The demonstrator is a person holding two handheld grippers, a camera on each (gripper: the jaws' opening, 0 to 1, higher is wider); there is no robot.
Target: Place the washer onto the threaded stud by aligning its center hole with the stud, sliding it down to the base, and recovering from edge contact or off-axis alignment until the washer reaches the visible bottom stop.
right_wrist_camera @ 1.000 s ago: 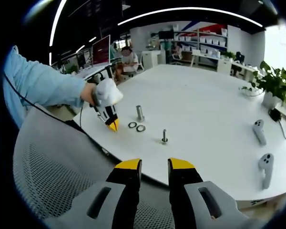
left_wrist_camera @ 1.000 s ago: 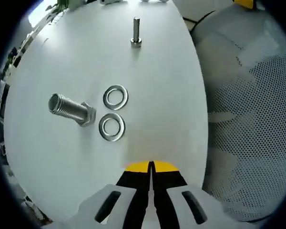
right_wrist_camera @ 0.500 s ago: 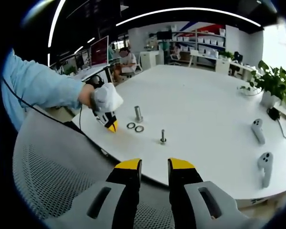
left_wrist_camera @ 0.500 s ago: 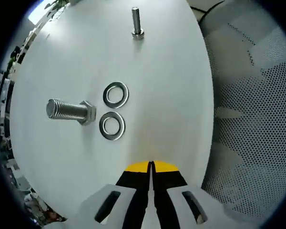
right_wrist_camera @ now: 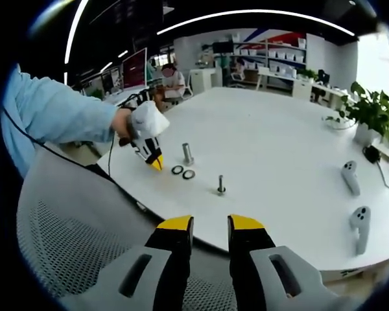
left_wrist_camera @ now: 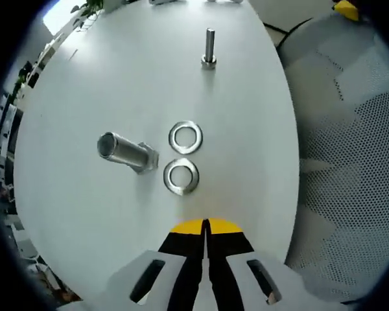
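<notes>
A thick threaded stud (left_wrist_camera: pixel 126 150) stands head-down on the white table (left_wrist_camera: pixel 71 214), and it also rises upright in the right gripper view (right_wrist_camera: pixel 188 153). Two steel washers (left_wrist_camera: pixel 185 137) (left_wrist_camera: pixel 181 176) lie flat beside it, apart from each other. My left gripper (left_wrist_camera: pixel 205 224) hovers just short of the nearer washer with its jaws shut and nothing between them. In the right gripper view a hand holds the left gripper (right_wrist_camera: pixel 157 163) left of the washers (right_wrist_camera: pixel 183 172). My right gripper (right_wrist_camera: pixel 211 224) hangs open off the table's near edge, above a chair.
A thin bolt (left_wrist_camera: pixel 209 48) (right_wrist_camera: pixel 221 184) stands head-down farther along the table. A grey mesh chair (right_wrist_camera: pixel 71 246) (left_wrist_camera: pixel 350 162) is against the table edge. Two white controllers (right_wrist_camera: pixel 351 176) (right_wrist_camera: pixel 360 223) and a potted plant (right_wrist_camera: pixel 369 113) sit at the far right.
The left gripper has moved a little closer to the washers and stud, still shut. The right gripper has stayed put and open.
</notes>
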